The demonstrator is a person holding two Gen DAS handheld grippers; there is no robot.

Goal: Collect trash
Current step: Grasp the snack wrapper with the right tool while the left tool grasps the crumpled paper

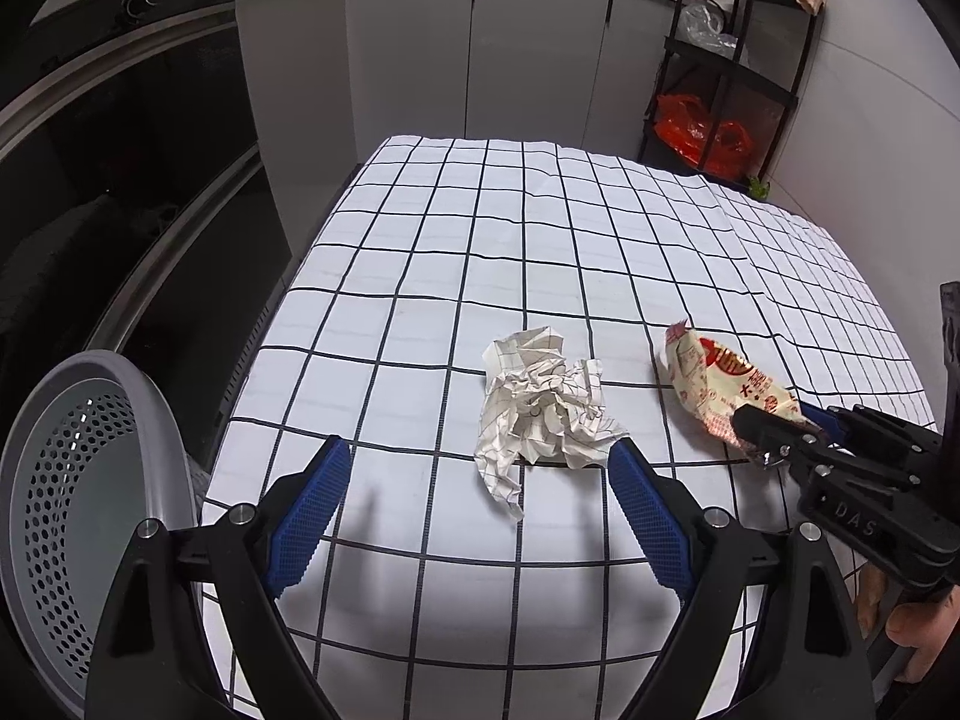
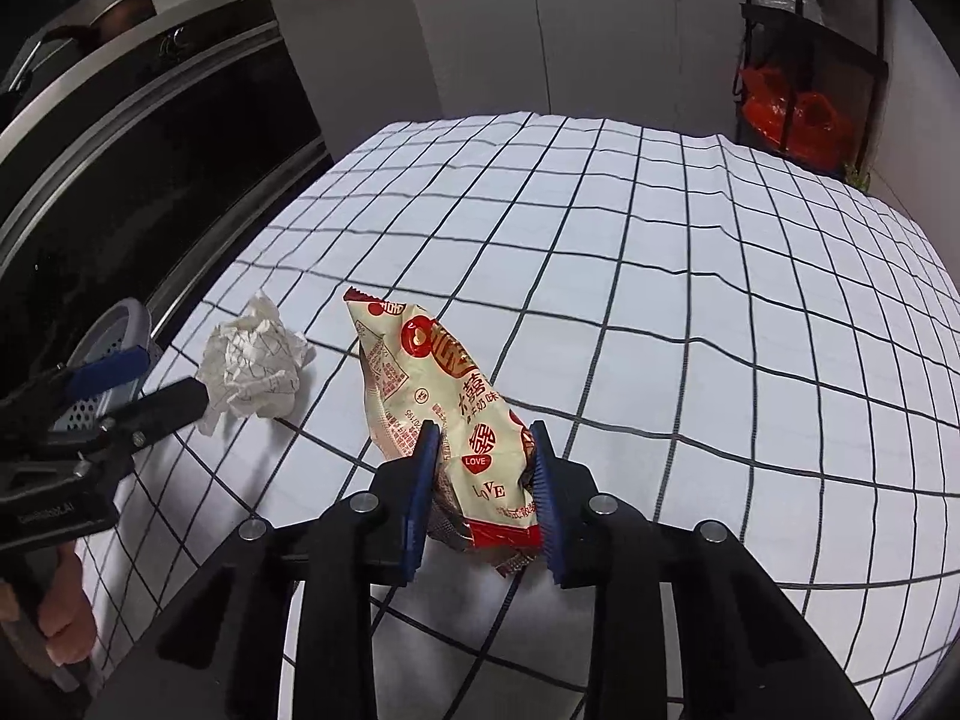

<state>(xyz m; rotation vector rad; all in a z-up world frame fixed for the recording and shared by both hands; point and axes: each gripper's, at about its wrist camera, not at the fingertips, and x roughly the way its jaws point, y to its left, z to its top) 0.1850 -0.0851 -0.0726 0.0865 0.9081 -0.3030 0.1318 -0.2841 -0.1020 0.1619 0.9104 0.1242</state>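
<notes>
Jaws of my right gripper (image 2: 483, 480) pinch the snack wrapper (image 2: 444, 396) on the checked table (image 2: 690, 312); my left gripper (image 1: 480, 480) stands spread before the crumpled paper (image 1: 543, 402).

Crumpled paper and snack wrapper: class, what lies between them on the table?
Only bare checked tablecloth separates the crumpled paper from the snack wrapper, clearest in the left wrist view.

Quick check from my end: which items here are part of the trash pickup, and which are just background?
Part of the job:
snack wrapper, gripped by the right gripper
crumpled paper, in front of the open left gripper
perforated grey bin at the table's left edge

Just background:
checked tablecloth
black shelf rack
red plastic bag
</notes>
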